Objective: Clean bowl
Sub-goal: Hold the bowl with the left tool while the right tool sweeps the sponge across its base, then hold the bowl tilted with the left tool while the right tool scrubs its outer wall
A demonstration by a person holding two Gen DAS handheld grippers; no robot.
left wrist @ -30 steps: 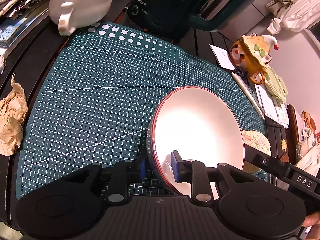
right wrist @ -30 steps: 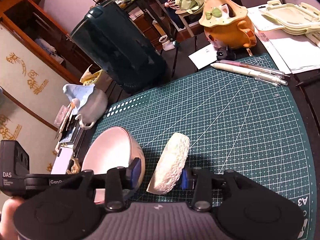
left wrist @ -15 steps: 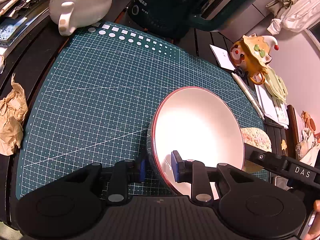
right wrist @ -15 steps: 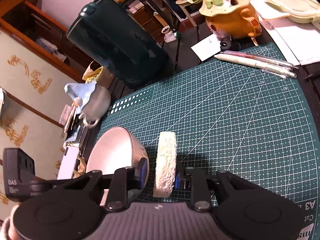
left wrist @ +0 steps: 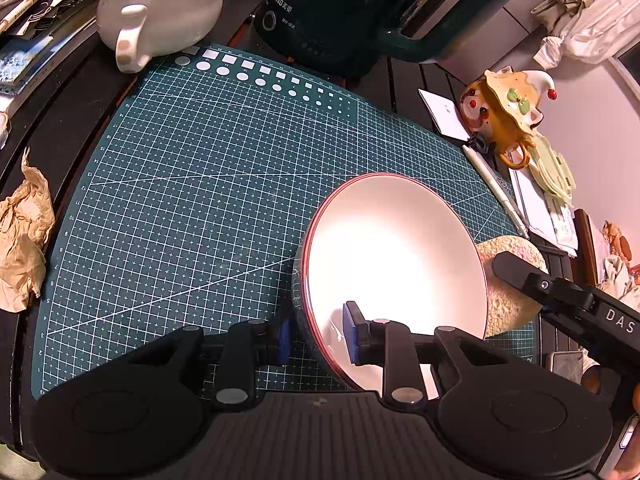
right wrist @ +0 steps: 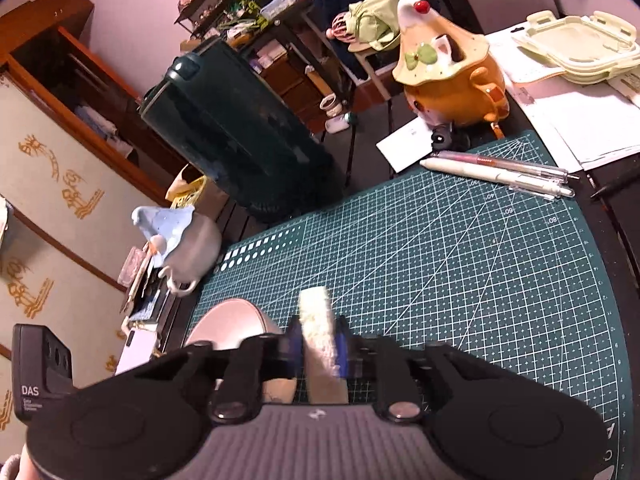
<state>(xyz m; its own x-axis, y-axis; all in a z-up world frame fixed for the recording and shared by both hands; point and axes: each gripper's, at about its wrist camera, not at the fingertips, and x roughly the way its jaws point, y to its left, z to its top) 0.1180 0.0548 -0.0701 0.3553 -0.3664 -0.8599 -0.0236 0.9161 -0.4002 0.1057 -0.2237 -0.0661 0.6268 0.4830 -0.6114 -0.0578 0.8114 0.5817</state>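
- My left gripper is clamped on the near rim of the white bowl: 1 blue pad sits inside the wall, the other outside it, and the rim is pinched between them.
- The bowl is tipped up on the green cutting mat, its red-edged mouth open to the left wrist camera. The inside looks bare and glossy; I see no dirt, though glare washes out the middle.
- My right gripper has just been closing, and its 2 blue pads now squeeze the round scrub sponge edge-on. The sponge stands upright between them, its pale rim poking out past the fingertips.
- In the left wrist view that sponge sits just behind the bowl's far rim, close to it; I cannot tell whether they touch.
- So I judge this as the end of the pick-up step: bowl steadied, sponge gripped, wiping not yet begun.
- Next, I think, the sponge must go over the rim and into the bowl, flat face turned against the inner wall, then sweep round.
- That calls for a firm left hold, since a 1-sided push on a tilted bowl could twist it in the pads.
- The duck-lidded pot and orange teapot stand well apart.
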